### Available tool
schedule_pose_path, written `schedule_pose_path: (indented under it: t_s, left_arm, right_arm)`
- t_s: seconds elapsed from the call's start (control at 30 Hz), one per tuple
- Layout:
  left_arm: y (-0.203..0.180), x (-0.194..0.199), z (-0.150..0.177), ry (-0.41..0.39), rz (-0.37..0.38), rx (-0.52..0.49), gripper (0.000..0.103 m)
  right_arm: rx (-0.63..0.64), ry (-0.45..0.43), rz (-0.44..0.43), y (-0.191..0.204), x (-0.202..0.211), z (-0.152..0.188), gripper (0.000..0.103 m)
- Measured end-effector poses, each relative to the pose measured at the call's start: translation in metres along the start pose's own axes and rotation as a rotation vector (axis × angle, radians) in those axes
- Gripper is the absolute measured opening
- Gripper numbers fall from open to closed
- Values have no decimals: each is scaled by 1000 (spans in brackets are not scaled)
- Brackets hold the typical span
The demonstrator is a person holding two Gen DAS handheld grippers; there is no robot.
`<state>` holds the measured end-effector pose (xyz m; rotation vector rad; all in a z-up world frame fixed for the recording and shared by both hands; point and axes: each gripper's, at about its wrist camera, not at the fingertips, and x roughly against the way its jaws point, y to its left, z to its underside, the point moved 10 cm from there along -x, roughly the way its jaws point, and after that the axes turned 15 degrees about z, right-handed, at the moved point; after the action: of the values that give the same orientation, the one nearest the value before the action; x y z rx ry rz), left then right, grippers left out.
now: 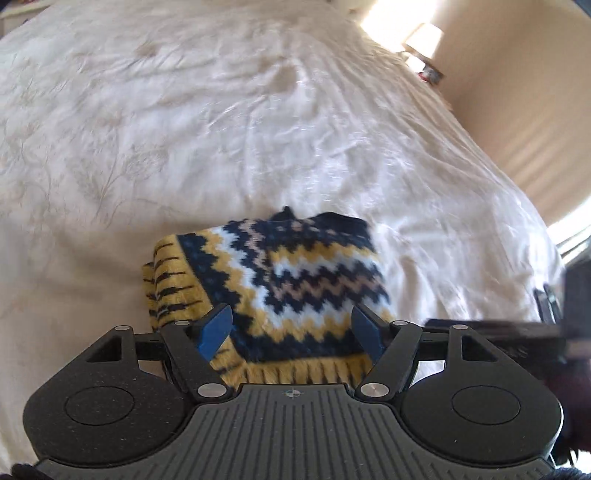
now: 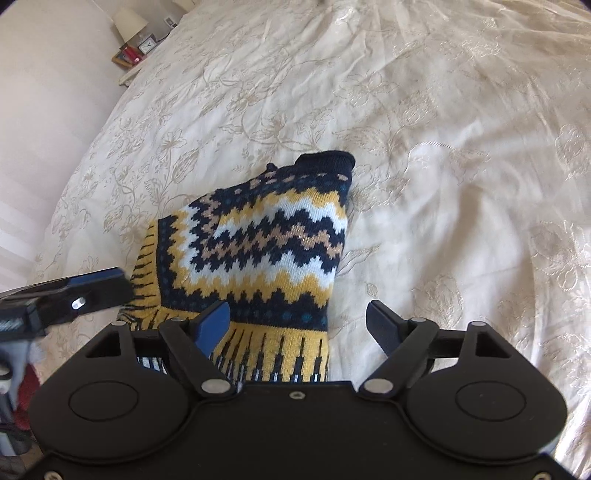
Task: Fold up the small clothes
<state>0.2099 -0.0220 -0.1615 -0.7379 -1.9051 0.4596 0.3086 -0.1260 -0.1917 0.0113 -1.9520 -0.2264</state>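
Note:
A small knitted sweater (image 1: 280, 273) in navy, yellow and white zigzags lies folded into a compact shape on the bed, its ribbed yellow hem nearest me. My left gripper (image 1: 291, 330) hangs open just above the hem, its blue pads apart and not touching the knit. In the right wrist view the same sweater (image 2: 266, 240) shows its navy collar at the far end. My right gripper (image 2: 297, 326) is open over the hem's right corner, with nothing pressed between the pads. One of the left gripper's fingers (image 2: 96, 291) shows at the sweater's left edge.
A cream floral bedspread (image 2: 443, 147) covers the bed all around the sweater. A bedside table with a lamp (image 2: 129, 22) and a small clock (image 2: 147, 45) stands beyond the far left corner. A cream wall runs along that side.

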Motion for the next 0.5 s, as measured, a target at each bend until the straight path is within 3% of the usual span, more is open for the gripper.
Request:
schedule_pose_path:
  t_s: [0.13, 0.2, 0.33, 0.5]
  left_arm:
    - [34, -12, 21, 67, -60, 59, 70]
    - [41, -12, 32, 99, -95, 20, 70]
    - [37, -7, 38, 118, -94, -48, 70]
    - [38, -8, 39, 137, -81, -54, 70]
  right_arm:
    - [-1, -46, 46, -2, 0, -12, 83]
    - [-2, -69, 76, -3, -2, -20, 83]
    - [-5, -92, 141, -4, -17, -33, 86]
    - [59, 0, 235, 1, -67, -36, 87]
